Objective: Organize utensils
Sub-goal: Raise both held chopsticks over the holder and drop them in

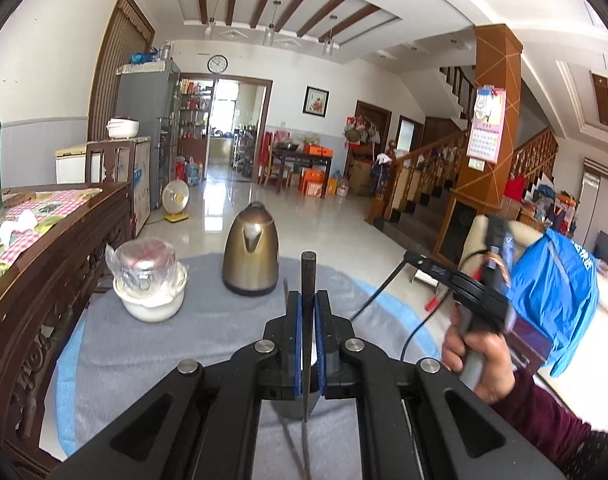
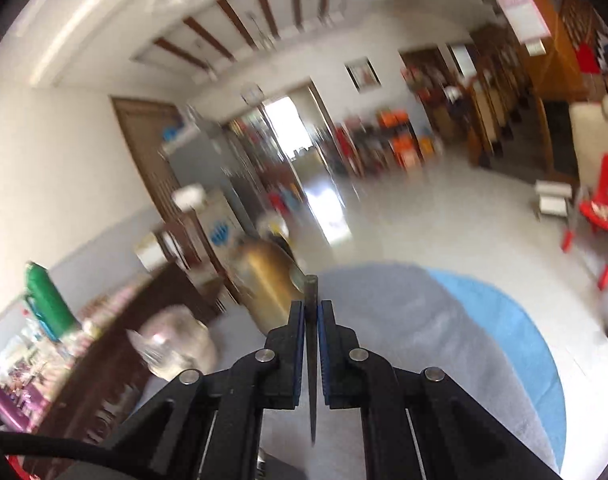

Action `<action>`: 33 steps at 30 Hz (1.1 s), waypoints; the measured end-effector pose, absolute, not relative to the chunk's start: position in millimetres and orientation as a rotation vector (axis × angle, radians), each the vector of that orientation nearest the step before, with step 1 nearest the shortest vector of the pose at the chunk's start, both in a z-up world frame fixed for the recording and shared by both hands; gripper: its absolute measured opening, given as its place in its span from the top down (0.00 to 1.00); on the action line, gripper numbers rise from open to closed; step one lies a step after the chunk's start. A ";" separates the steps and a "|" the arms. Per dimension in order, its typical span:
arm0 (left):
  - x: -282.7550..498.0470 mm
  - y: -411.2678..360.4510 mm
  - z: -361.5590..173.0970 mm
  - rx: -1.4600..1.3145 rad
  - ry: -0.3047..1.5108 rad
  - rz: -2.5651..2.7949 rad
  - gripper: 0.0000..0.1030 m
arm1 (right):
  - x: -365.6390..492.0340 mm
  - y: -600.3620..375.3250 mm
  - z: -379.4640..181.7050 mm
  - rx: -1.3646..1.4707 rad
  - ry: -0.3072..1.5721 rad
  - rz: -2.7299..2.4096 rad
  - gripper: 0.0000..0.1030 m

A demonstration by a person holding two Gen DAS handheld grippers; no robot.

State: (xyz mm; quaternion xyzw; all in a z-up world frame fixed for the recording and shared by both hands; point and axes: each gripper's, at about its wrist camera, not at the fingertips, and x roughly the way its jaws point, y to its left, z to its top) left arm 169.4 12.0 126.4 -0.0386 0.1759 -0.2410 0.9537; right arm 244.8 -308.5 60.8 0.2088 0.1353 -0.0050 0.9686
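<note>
While both tongs (image 1: 308, 304) (image 2: 313, 312) clench dark utensils (image 1: 308, 276) (image 2: 311, 300), open floor (image 1: 324, 224) lies past the table edge (image 1: 344, 276).

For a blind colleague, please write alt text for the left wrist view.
The left tongs are shut on a thin dark utensil that stands upright above a round table with a grey cloth. Behind it stand a brass-coloured kettle and a wrapped bowl; at right, a hand holds the other device.

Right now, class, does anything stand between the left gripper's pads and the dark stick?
Nothing visible does. The left gripper is shut directly on the dark stick, with a blue pad against each side. The right gripper clamps a second stick likewise.
</note>
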 end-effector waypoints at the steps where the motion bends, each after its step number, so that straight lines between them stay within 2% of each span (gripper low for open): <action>1: 170.3 9.9 129.4 -0.077 0.345 -0.485 0.94 | 239.7 -302.0 70.9 0.419 0.247 -0.002 0.93; 7: 184.7 -7.8 140.5 -0.071 0.284 -0.454 0.94 | 218.6 -270.9 116.9 0.387 0.137 0.064 0.93; 12: 201.7 -18.2 133.5 -0.079 0.282 -0.433 0.94 | 221.8 -250.4 121.9 0.374 0.148 0.097 0.93; 26: 232.0 -38.4 76.6 -0.038 0.376 -0.383 0.94 | 238.9 -209.9 60.9 0.219 0.305 0.113 0.92; 29: 224.5 -35.7 75.8 -0.036 0.383 -0.398 0.88 | 238.1 -208.4 50.7 0.209 0.345 0.139 0.90; 32: 208.2 -26.1 82.2 -0.027 0.348 -0.383 0.67 | 228.1 -215.7 48.2 0.242 0.366 0.183 0.79; 33: 199.6 -21.2 84.9 -0.025 0.328 -0.374 0.65 | 223.7 -220.2 47.6 0.259 0.363 0.189 0.77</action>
